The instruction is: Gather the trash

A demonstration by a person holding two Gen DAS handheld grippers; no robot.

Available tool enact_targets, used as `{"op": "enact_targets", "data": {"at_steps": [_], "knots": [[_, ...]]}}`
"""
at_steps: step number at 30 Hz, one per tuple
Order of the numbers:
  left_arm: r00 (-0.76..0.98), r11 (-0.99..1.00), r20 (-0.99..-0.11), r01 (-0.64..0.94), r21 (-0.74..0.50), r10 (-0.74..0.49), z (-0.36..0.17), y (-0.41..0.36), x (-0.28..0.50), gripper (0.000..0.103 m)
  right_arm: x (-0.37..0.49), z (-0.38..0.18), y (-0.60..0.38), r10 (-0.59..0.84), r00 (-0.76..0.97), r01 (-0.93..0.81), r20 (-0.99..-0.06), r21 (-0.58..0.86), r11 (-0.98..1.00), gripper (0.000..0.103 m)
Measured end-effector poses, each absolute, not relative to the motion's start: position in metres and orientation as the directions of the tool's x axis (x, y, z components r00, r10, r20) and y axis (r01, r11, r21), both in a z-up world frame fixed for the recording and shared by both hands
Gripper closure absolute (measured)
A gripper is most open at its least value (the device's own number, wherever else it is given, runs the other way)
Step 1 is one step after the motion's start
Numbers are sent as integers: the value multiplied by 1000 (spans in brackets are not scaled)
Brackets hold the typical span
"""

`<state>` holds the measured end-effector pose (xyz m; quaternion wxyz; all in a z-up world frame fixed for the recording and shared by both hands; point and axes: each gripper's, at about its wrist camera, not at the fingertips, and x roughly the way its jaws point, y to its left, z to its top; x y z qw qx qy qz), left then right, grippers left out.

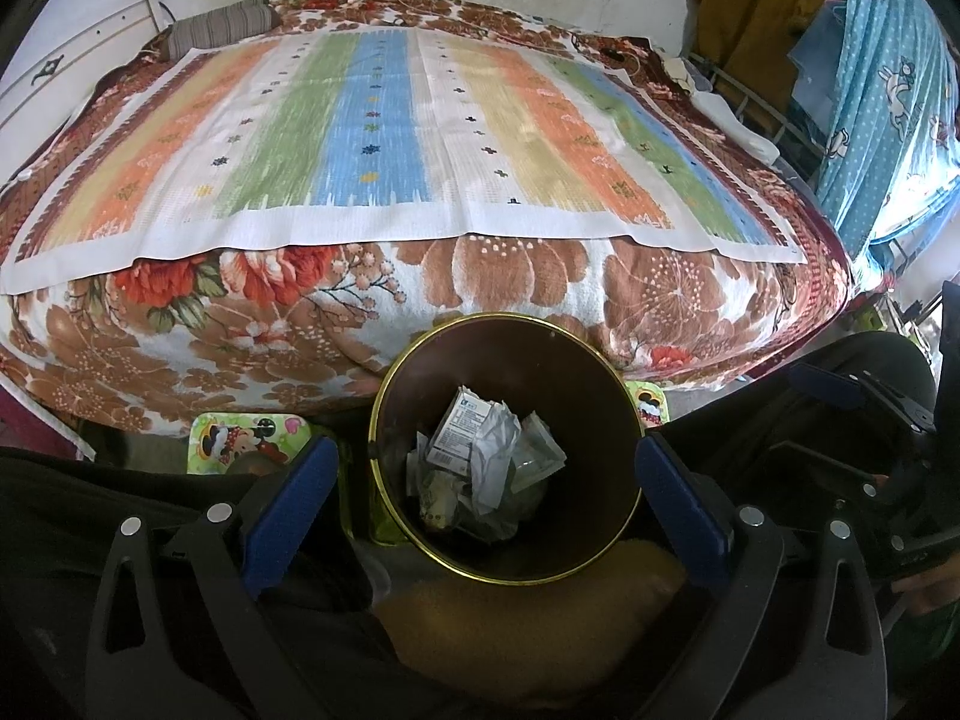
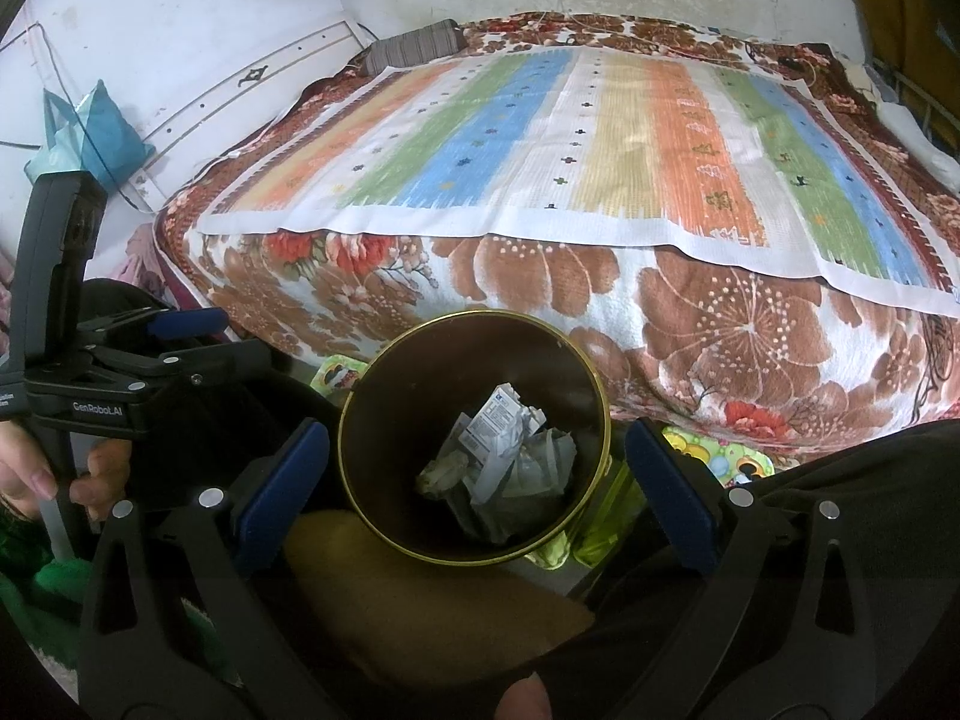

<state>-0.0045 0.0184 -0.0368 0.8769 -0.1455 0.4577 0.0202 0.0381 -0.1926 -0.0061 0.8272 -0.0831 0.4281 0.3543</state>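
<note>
Both tools, left [image 1: 480, 480] and right [image 2: 474, 474], apparently agape, empty.

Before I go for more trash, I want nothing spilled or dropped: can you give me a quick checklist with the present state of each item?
1. Bin upright, mouth open: ok.
2. Trash lies low in the bin, well under the rim: ok.
3. Left gripper open and empty: ok.
4. Right gripper open and empty: ok.
5. Striped cloth on the bed free of litter: ok.
6. Floor around the bin free of litter: cannot tell, mostly hidden.
</note>
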Motion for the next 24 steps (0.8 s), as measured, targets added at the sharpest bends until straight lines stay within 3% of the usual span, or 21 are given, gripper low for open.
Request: {"op": "enact_targets", "data": {"at_steps": [24], "knots": [[577, 957, -811, -172, -235, -95, -37, 19, -4, 6, 37, -7, -192, 515, 381, -657, -768, 168, 735, 9]]}}
